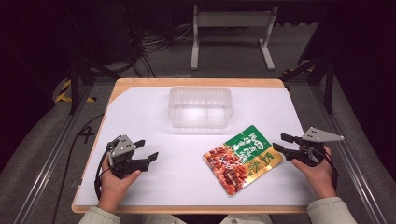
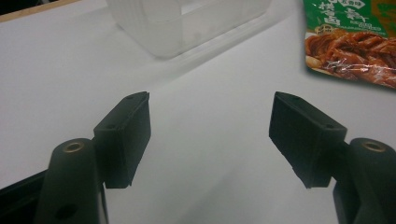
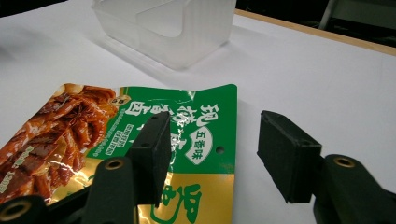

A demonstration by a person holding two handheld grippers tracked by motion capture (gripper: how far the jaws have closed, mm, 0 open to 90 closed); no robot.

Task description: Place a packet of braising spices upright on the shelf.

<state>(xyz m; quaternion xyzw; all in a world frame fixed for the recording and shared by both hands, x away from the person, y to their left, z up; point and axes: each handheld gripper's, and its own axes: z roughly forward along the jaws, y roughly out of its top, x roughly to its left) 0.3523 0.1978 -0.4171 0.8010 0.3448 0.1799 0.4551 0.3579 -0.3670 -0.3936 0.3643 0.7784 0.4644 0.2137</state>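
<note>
Clearly the pouch [image 1: 243, 157] lies flat on the white sheet [image 1: 187, 182], toward our right, in front of the tub [image 1: 201, 107] and apart from it. Our right gripper [image 1: 284, 142] sits just beside the pouch's green and gold end, jaws spread, holding nothing; in the right gripper view one jaw hangs over the pouch's top strip and the other over bare sheet. Our left gripper [image 1: 146, 150] rests well apart on the left, jaws also wide and empty.

We judge the main risk to be the pouch's flatness. If we close the jaws level with the sheet, they may skate over the glossy film and pinch nothing, or pinch the sheet along with it. If we push in from the edge to get under it, the pouch may simply slide away leftward, since nothing braces it. A grip on the thin top strip alone could let the heavier end swing and slip out on the way to the tub. The tub looks light, so a low carry could knock it.
</note>
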